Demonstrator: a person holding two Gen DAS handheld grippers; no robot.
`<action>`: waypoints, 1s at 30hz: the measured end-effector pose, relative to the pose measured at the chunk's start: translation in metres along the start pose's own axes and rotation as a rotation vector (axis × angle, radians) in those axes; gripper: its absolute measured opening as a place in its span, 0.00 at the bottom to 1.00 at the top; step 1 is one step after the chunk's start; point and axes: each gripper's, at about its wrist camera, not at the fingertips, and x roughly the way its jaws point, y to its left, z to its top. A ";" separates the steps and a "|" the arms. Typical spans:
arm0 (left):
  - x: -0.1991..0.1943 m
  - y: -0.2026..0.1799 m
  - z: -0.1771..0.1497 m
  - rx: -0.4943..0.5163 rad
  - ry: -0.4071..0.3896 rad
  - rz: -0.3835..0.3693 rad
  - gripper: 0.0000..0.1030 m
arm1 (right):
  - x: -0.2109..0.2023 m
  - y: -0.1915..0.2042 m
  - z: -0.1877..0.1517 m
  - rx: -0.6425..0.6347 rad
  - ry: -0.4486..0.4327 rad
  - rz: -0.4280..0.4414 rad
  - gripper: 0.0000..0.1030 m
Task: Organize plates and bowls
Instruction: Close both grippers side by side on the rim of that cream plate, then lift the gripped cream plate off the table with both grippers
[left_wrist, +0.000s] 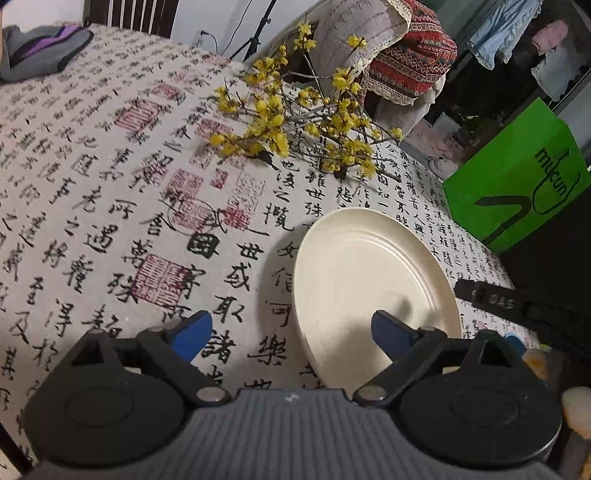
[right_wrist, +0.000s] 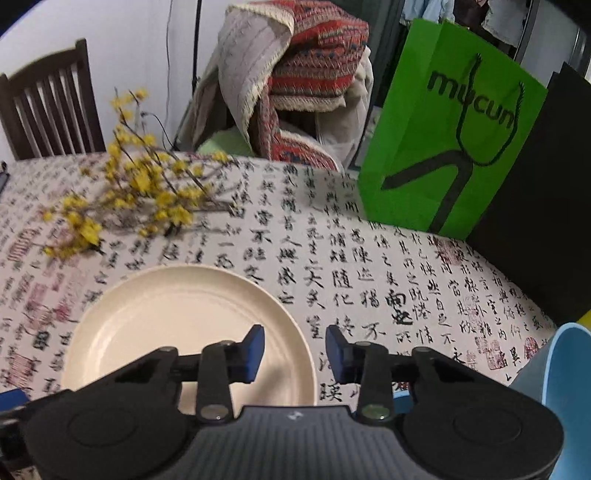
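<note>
A cream plate (left_wrist: 369, 273) (right_wrist: 184, 325) lies flat on the calligraphy tablecloth (left_wrist: 110, 221) (right_wrist: 369, 266). My left gripper (left_wrist: 291, 332) hovers open and wide over the plate's left rim: its right finger (left_wrist: 391, 334) is above the plate and its left finger (left_wrist: 192, 332) is above the cloth. My right gripper (right_wrist: 295, 350) stands over the plate's right rim with a narrower gap. Its left finger (right_wrist: 253, 352) is above the plate and its right finger (right_wrist: 338, 352) is past the rim, and no pad visibly presses on the plate. A light blue bowl-like thing (right_wrist: 565, 373) shows at the right edge.
Yellow flower branches (left_wrist: 295, 122) (right_wrist: 129, 195) lie on the cloth behind the plate. A green paper bag (left_wrist: 517, 177) (right_wrist: 443, 129) stands at the table's far right beside a black block (right_wrist: 546, 206). Draped textiles (right_wrist: 295, 74) and a wooden chair (right_wrist: 48, 107) are beyond the table.
</note>
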 end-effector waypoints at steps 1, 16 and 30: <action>0.001 0.000 0.000 -0.002 0.004 -0.002 0.88 | 0.003 0.000 0.000 -0.008 0.006 -0.008 0.33; 0.014 0.000 -0.002 0.016 0.025 -0.007 0.61 | 0.032 0.005 0.005 -0.036 0.104 -0.032 0.20; 0.022 0.000 -0.003 0.034 0.020 -0.024 0.21 | 0.038 0.006 0.004 -0.012 0.127 -0.003 0.11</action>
